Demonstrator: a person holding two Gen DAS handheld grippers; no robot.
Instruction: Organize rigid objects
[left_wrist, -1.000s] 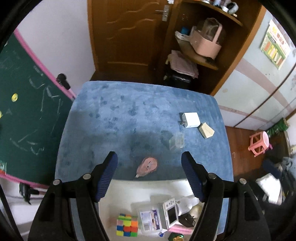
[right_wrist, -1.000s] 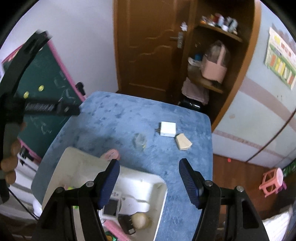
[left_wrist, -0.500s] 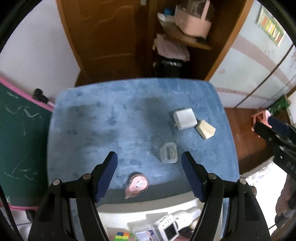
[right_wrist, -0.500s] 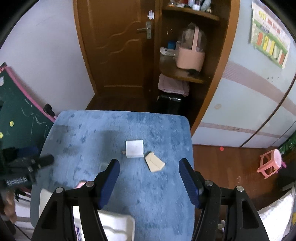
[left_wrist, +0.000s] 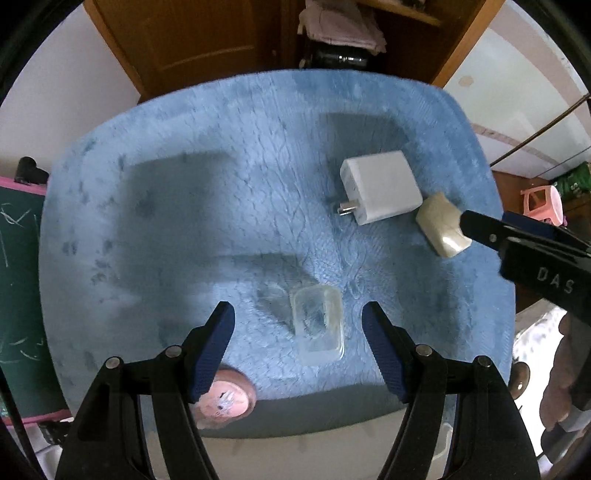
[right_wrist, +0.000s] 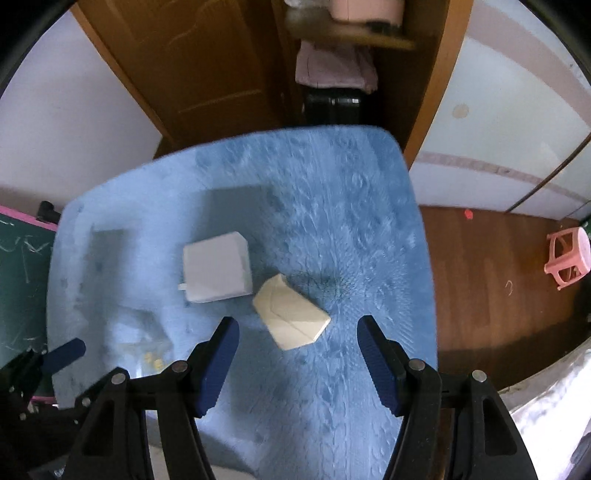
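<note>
Left wrist view: your left gripper points down at the blue tabletop with its fingers wide and nothing between the pads. The clear box lies flat just ahead of the gap, a little toward the right finger. Shift slightly that way so the box sits centred, then come straight down until both pads flank its long sides before you squeeze. It looks thin-walled and slick, so I'd close gently and low on the walls. A pink round thing sits at the near edge, partly under the left finger; keep that finger from knocking it. The white charger and the beige block lie well beyond, touching or nearly so.

Right wrist view: your right gripper hangs over the beige block, fingers wide, empty. The block lies skewed to the gap, one corner just beside the charger. Roll your wrist so the pads meet two flat opposite faces, not corners, and lower without nudging the charger. The left gripper shows at the left edge, so lift each piece clear on its own side.
</note>
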